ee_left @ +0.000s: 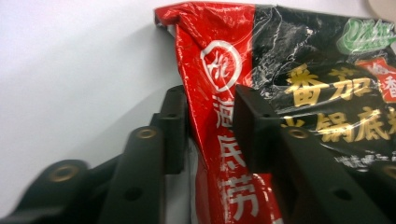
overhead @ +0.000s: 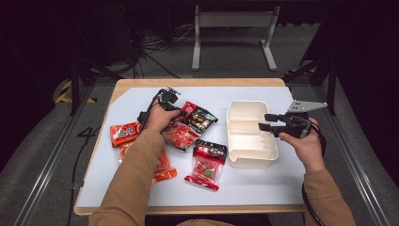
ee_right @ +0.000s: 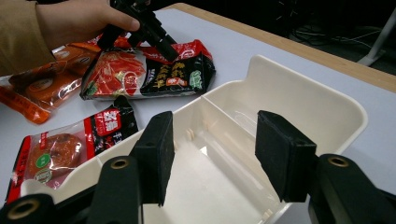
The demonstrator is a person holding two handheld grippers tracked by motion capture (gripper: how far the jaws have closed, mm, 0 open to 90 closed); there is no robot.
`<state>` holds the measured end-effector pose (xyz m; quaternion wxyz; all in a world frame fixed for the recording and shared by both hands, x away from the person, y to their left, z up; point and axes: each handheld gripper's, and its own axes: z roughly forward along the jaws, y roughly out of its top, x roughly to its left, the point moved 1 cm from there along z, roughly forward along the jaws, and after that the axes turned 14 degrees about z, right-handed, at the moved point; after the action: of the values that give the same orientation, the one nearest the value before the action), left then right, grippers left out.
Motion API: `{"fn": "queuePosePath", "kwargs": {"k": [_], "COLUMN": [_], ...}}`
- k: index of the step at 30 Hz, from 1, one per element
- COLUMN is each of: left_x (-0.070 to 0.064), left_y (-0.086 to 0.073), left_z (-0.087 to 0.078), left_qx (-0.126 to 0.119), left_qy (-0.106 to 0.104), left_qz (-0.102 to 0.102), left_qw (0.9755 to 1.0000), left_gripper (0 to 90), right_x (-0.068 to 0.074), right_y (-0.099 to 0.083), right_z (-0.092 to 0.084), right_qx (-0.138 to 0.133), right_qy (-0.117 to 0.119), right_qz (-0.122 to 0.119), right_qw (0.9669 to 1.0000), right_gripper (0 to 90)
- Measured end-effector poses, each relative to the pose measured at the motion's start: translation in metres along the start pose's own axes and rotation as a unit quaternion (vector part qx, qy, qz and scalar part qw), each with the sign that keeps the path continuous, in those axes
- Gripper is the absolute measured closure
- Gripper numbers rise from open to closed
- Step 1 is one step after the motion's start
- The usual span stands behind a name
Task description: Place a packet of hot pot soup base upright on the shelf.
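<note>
We see our left gripper (overhead: pixel 181 110) lowered onto the red-and-black sauce packet (overhead: pixel 200 118), which lies flat on the white worktop (overhead: pixel 263 183) just left of the cream divided box (overhead: pixel 251 134). In the left gripper view the jaws straddle the packet's (ee_left: pixel 299 88) red end strip: one jaw sits on each side of a raised fold of the wrapper, close against it, though we cannot tell for certain that both pads press the film. No earlier picture is to hand, so we speak only of how the jaws stand.

Our right gripper (overhead: pixel 267 121) hovers over the right part of the box, its jaws apart with nothing between them. In the right gripper view those jaws (ee_right: pixel 210 158) frame the box's (ee_right: pixel 327 100) inner compartments, and a low divider wall runs across the inside.

Around the packet lie more sachets: a red one (overhead: pixel 181 136) touching it on the near side, a red-and-black pouch with a clear window (overhead: pixel 207 165) nearer to us, an orange packet (overhead: pixel 124 133) to the left, and another orange one (overhead: pixel 163 165) partly under our left sleeve (overhead: pixel 131 179).
</note>
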<state>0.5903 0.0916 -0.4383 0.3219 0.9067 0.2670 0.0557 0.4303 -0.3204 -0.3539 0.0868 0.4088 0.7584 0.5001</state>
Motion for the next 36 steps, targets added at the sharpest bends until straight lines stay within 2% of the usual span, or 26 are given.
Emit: {"fn": "queuePosePath", "kwargs": {"k": [4, 6, 11, 14, 16, 19, 25, 26, 33, 35, 36], "left_x": [0.001, 0.002, 0.000, -0.001, -0.004, -0.007, -0.016, -0.018, -0.032, -0.040, -0.040], "left_y": [-0.001, -0.003, -0.003, -0.003, -0.001, 0.001, 0.006, 0.008, 0.012, 0.012, 0.012], "left_z": [0.000, 0.000, -0.002, -0.004, -0.007, -0.013, -0.035, -0.040, -0.065, -0.077, -0.077], "left_qx": [-0.002, -0.007, -0.010, -0.014, -0.015, -0.024, -0.054, -0.062, -0.096, -0.110, -0.110], "left_qy": [-0.002, -0.001, 0.007, 0.011, 0.020, 0.022, 0.028, 0.029, 0.033, 0.037, 0.037], "left_qz": [-0.003, -0.017, -0.032, -0.030, -0.023, -0.022, -0.010, -0.002, 0.015, 0.030, 0.030], "left_qw": [1.0000, 0.9998, 0.9994, 0.9994, 0.9994, 0.9992, 0.9981, 0.9977, 0.9948, 0.9928, 0.9928], "left_gripper": [72.2, 77.8, 84.6, 86.2, 86.6, 87.1, 87.2, 87.2, 87.2, 87.2, 87.2], "right_x": [0.000, 0.001, 0.001, 0.001, 0.002, 0.003, 0.005, 0.005, 0.008, 0.009, 0.009], "right_y": [0.000, 0.001, 0.001, 0.000, 0.000, 0.000, 0.002, 0.002, 0.004, 0.005, 0.005], "right_z": [0.000, 0.000, -0.003, -0.003, -0.003, -0.004, -0.007, -0.007, -0.006, -0.010, -0.010], "right_qx": [0.000, 0.000, -0.003, -0.002, -0.002, -0.001, -0.004, -0.004, -0.004, -0.020, -0.020], "right_qy": [0.001, 0.001, 0.001, 0.000, -0.001, -0.002, -0.004, -0.003, -0.004, -0.010, -0.010], "right_qz": [0.001, -0.001, -0.002, -0.002, -0.004, -0.008, -0.008, -0.010, -0.014, -0.012, -0.012], "right_qw": [1.0000, 1.0000, 1.0000, 1.0000, 1.0000, 1.0000, 1.0000, 0.9999, 0.9999, 0.9997, 0.9997], "right_gripper": [47.2, 47.2, 47.2, 47.3, 47.6, 48.1, 49.1, 49.1, 50.5, 54.2, 54.2]}}
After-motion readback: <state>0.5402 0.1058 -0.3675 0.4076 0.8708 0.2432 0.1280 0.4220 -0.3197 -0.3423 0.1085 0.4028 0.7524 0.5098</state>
